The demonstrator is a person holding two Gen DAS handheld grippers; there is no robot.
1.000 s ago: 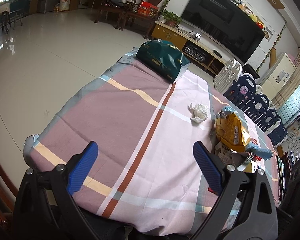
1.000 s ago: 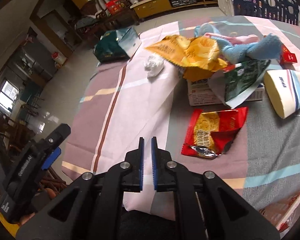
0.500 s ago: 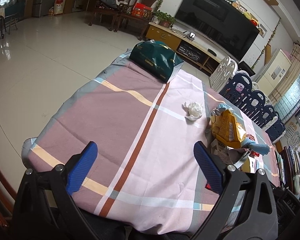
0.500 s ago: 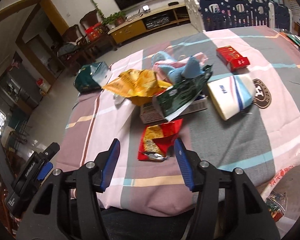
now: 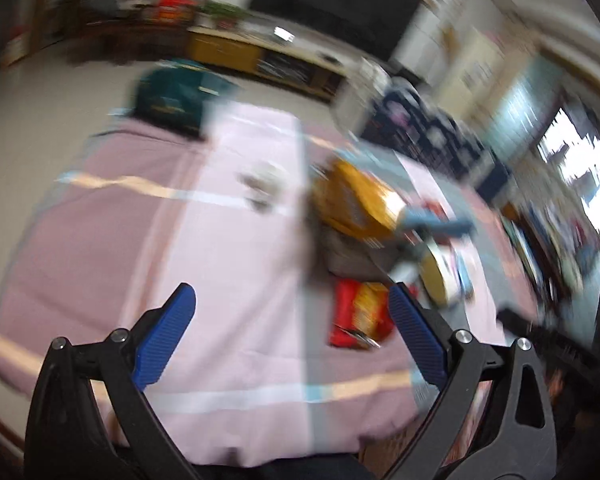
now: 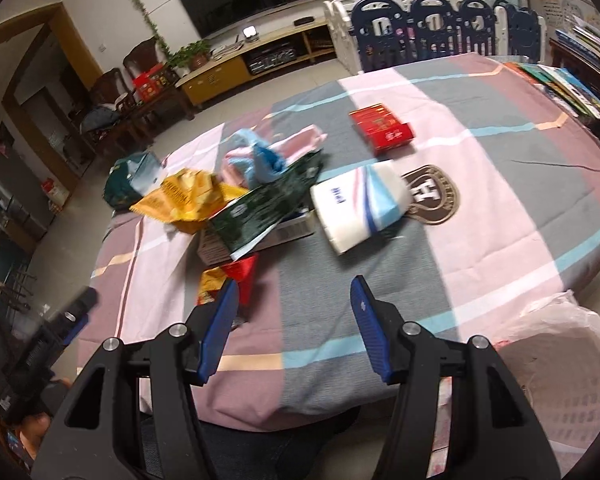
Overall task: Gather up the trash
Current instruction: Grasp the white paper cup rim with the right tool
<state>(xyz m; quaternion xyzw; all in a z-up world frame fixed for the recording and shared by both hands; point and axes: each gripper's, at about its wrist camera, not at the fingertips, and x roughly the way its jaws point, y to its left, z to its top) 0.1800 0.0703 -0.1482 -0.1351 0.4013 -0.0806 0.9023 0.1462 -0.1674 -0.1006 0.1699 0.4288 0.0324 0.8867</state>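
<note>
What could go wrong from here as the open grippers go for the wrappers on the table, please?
The wrappers overlap: the yellow bag and green wrapper lie on a box, so a grab might drag the box or blue cloth along.

The red wrapper lies flat, so the right gripper could pinch the tablecloth.

The left view is blurred, so aiming there looks unreliable.

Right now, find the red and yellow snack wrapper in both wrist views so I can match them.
Left wrist: the red and yellow snack wrapper lies low, right of centre, beside the right blue finger; blurred.
Right wrist: the wrapper sits left of centre, partly behind the left blue finger.
Shared landmark: the yellow chip bag, beyond it in both.
</note>
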